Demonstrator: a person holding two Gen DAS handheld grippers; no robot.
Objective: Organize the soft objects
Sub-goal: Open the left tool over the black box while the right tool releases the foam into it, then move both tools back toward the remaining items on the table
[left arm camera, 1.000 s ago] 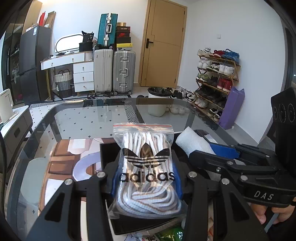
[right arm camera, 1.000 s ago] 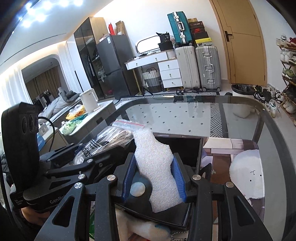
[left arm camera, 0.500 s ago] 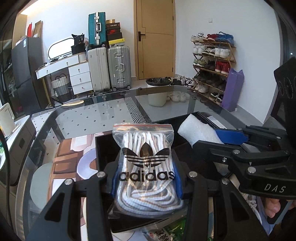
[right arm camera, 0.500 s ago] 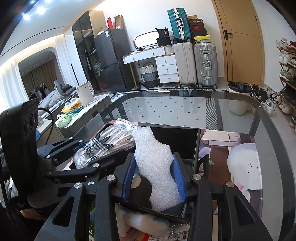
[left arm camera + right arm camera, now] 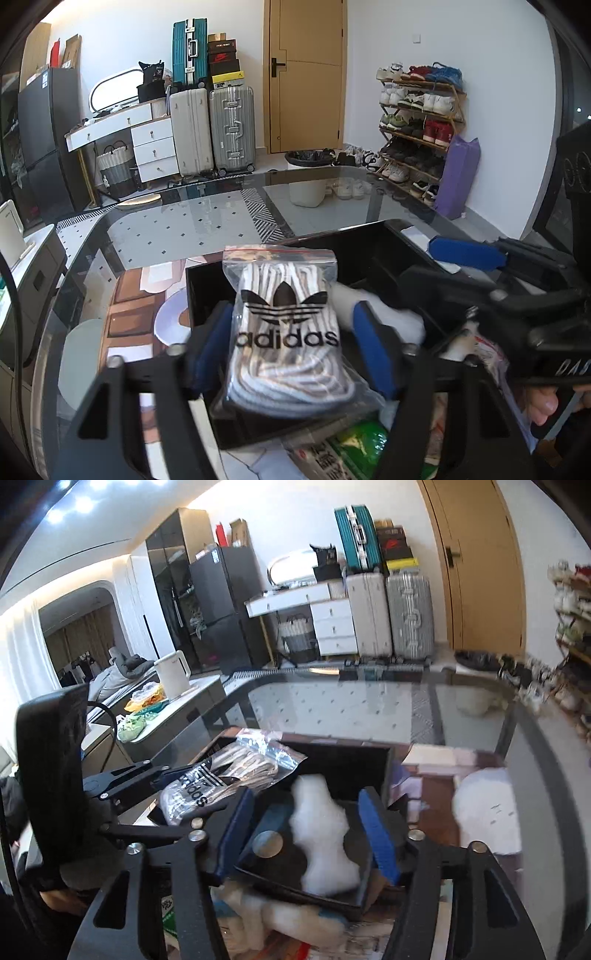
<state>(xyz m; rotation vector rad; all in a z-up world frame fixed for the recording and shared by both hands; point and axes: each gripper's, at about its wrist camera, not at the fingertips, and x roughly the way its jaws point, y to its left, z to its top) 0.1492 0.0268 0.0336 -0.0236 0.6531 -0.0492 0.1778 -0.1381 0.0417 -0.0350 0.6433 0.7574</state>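
Note:
A clear zip bag of striped laces with an adidas logo rests on the near rim of a black box. My left gripper has its jaws opening around the bag, and a gap shows at each blue pad. In the right wrist view a white foam piece lies on the floor of the black box. My right gripper straddles it with jaws opening, and neither pad touches the foam. The bag lies left of the foam.
The box stands on a glass table. Packets, one of them green, lie under the box's near edge. A white rounded thing shows at the right. A hand holds the right gripper's handle.
Both pairs of jaws have spread apart. The laces bag and the foam piece, squeezed before, are let go; the foam has dropped lower into the box.

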